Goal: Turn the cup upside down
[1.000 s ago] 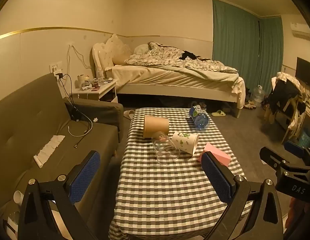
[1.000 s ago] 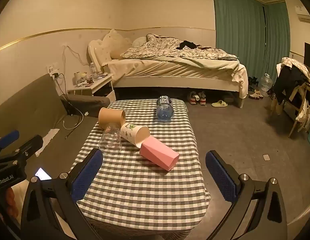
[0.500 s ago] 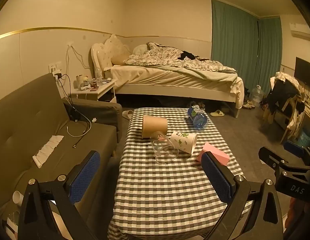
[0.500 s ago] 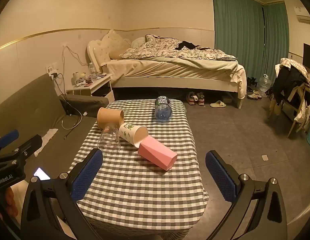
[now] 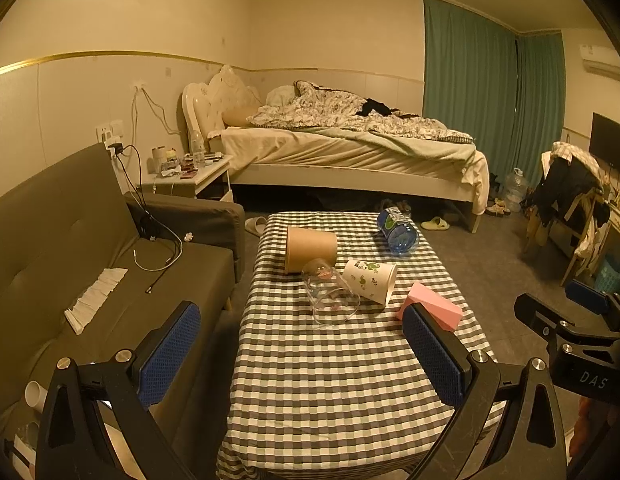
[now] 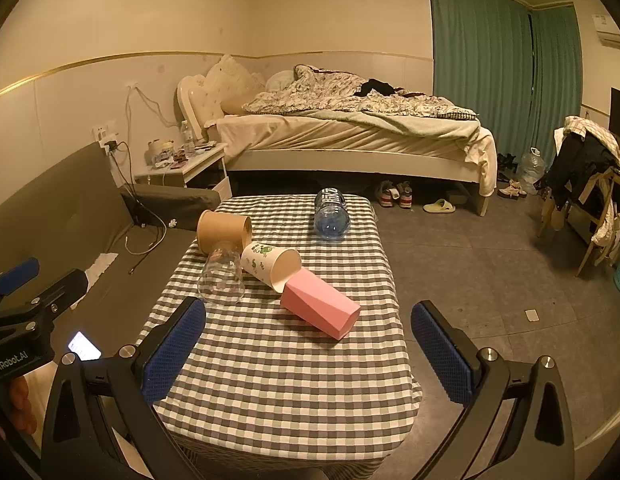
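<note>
Dim yellow light fills a bedroom where a checked tabletop (image 5: 349, 368) stands between a grey sofa (image 5: 90, 248) and an unmade bed (image 5: 349, 148). From the left wrist view, the left tool (image 5: 298, 344) hangs spread wide above the near edge, pinching nothing; five vessels lie on their sides farther off: a brown paper cup (image 5: 310, 249), a clear glass cup (image 5: 329, 296) touching it, a white leaf-printed cup (image 5: 369, 280), a pink faceted cup (image 5: 429, 308) and a blue water bottle (image 5: 397, 232). At right, the other device's black body reads "DAS". From the right wrist view, the right tool (image 6: 310, 348) is likewise spread and empty, near the pink cup; the bottle's label lettering is too blurred to read, and the left device at the frame edge shows "GenRobot.AI".
</note>
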A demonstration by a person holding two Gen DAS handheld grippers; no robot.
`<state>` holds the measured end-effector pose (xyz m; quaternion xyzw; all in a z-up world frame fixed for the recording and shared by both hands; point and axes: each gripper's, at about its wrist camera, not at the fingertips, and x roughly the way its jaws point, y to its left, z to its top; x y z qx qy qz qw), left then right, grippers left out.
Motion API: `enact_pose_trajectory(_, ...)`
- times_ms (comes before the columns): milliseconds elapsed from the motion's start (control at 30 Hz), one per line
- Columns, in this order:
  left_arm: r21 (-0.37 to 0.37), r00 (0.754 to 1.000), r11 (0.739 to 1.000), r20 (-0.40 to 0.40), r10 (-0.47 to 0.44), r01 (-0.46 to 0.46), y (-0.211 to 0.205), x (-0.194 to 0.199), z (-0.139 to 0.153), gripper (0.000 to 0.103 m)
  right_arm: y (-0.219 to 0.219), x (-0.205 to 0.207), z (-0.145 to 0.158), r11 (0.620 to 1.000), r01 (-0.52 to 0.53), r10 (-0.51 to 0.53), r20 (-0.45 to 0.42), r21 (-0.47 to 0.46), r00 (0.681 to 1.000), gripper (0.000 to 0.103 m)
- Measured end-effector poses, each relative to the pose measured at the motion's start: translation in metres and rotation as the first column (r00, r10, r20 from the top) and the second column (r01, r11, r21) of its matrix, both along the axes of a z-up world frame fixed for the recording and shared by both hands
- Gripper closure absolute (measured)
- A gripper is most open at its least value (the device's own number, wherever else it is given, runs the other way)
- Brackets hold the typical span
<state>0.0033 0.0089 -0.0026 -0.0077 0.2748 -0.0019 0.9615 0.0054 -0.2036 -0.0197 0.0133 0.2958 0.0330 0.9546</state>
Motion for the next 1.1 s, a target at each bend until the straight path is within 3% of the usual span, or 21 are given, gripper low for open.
enact_pose_trajectory(1100, 0.006, 1.000, 1.000, -0.009, -0.008, 0.008, 0.000, -0.001, -0.001, 0.000, 0.009, 0.004, 0.001, 1.000, -0.018, 0.017, 0.007, 0.014, 1.000, 0.000)
